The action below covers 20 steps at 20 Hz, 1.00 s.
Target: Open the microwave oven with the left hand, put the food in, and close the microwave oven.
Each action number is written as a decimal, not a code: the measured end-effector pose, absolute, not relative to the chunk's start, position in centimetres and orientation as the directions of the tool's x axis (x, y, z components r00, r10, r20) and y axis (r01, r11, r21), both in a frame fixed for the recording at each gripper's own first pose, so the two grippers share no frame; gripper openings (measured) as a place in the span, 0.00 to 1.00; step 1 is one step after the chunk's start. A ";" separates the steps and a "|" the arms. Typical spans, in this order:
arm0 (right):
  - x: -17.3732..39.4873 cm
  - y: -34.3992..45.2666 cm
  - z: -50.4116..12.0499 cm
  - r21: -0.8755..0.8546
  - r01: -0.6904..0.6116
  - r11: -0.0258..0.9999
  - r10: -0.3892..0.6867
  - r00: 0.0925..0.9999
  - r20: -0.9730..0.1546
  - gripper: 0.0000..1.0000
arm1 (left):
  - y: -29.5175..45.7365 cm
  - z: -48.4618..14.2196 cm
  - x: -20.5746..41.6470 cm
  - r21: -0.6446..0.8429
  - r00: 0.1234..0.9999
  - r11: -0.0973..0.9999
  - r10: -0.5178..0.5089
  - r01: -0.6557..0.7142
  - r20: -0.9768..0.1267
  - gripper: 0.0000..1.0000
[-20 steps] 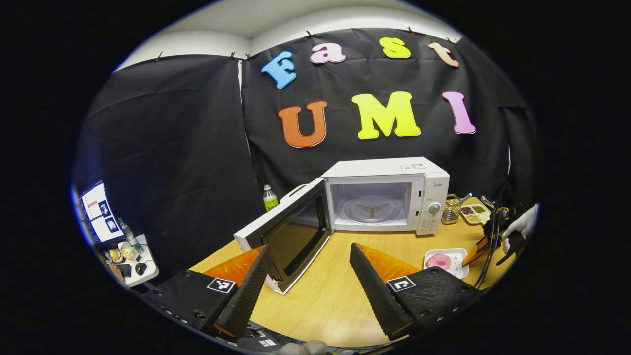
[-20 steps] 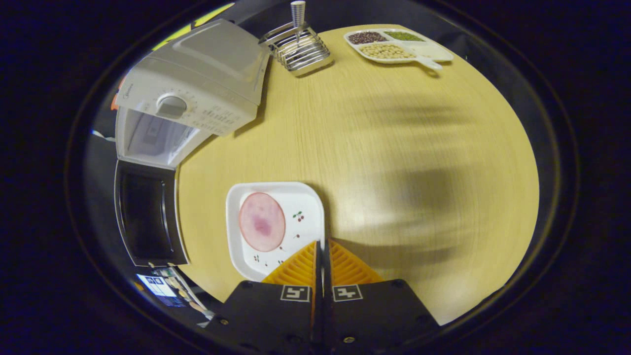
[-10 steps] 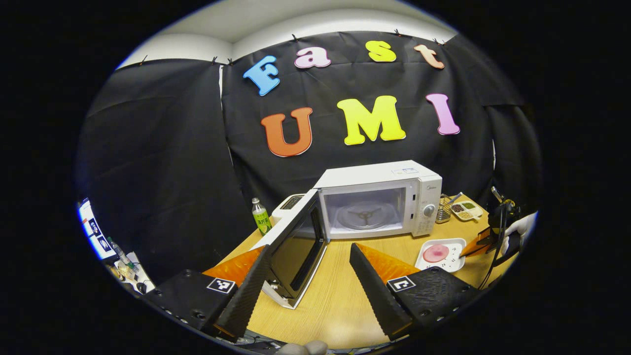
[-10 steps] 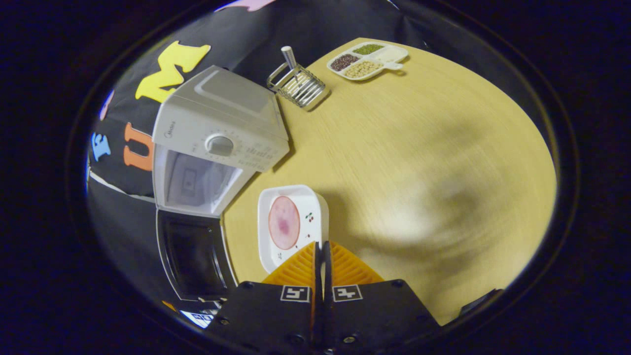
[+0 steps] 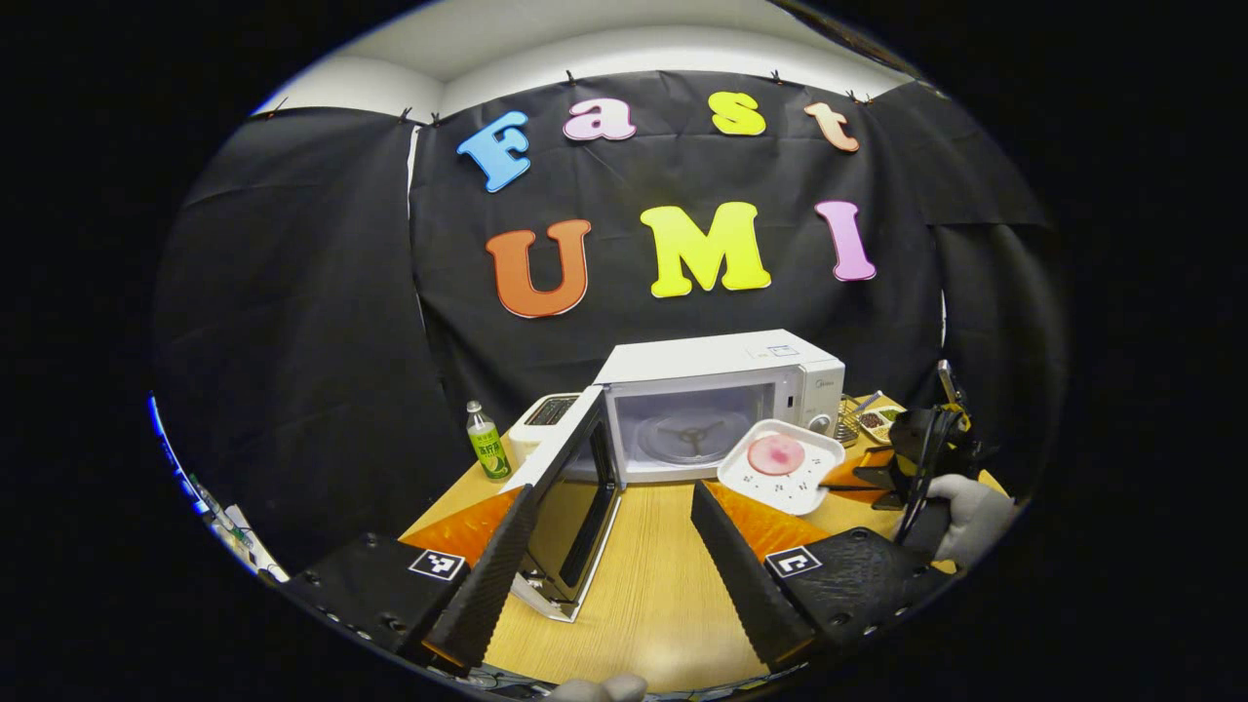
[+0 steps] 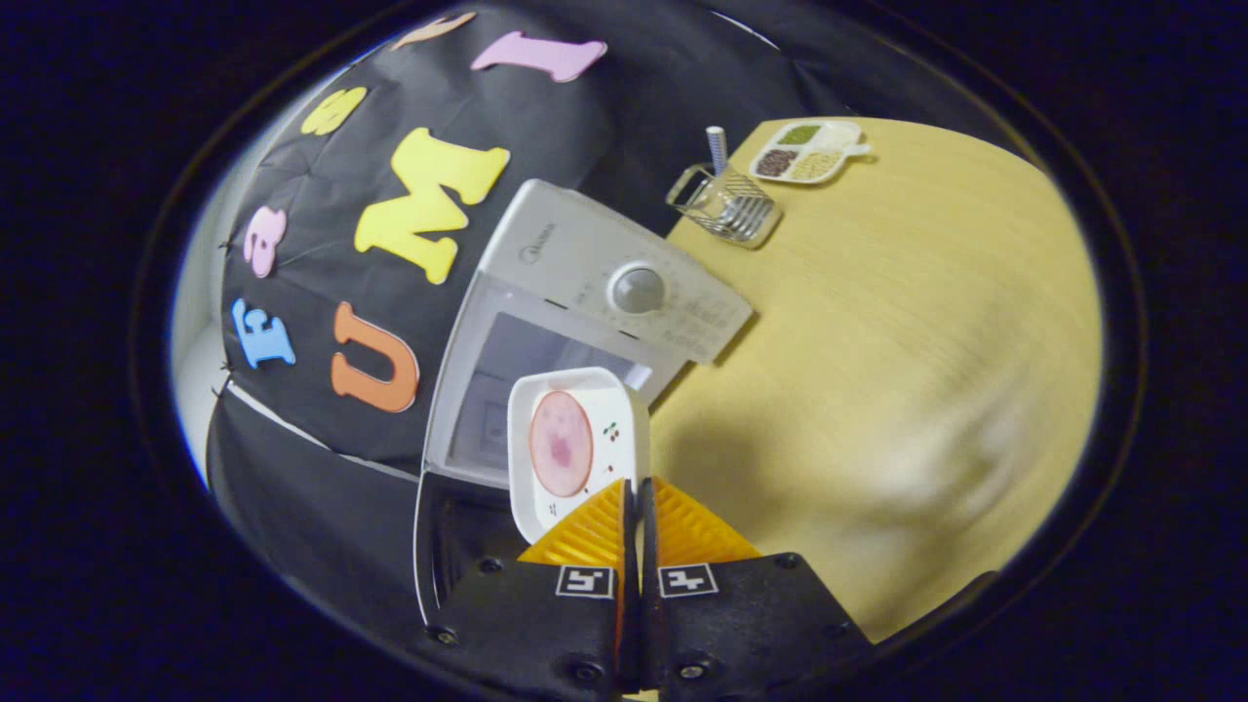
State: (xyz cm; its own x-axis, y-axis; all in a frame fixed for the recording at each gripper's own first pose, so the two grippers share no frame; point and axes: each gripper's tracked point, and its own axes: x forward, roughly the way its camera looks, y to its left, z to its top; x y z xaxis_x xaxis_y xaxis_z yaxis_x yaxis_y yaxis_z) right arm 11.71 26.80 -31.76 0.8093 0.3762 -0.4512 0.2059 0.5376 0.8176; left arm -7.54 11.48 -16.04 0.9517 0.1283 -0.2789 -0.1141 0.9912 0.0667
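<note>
Your right claw [image 6: 638, 499] pinching the plate [image 6: 577, 444] rim, microwave [image 6: 585, 322] open just ahead, your left claw [image 5: 606, 546] open wide over the desk [image 5: 643, 585]

In the left gripper view, the boxy microwave oven [image 5: 721, 405] stands on the wooden table [image 5: 643, 604], its door [image 5: 570, 487] swung out leftward, a plastic bottle [image 5: 485, 444] further left (near the table's edge), and the square plate [image 5: 780, 465] raised before its cavity.
</note>
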 end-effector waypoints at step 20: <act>30.3 38.7 -37.0 0.893 0.300 0.337 0.087 0.934 -0.346 0.04 | 19.0 -20.1 -6.8 0.130 0.937 0.974 0.217 -0.187 -0.274 0.96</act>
State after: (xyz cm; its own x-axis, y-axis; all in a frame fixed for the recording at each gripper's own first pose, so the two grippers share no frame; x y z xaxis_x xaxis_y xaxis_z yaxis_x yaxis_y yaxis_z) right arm 30.25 38.71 -37.05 0.9340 0.0874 -0.3464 0.2995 0.3370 0.8926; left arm -6.79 18.96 -20.13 0.9371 0.2165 -0.2737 -0.1871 0.9737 0.1297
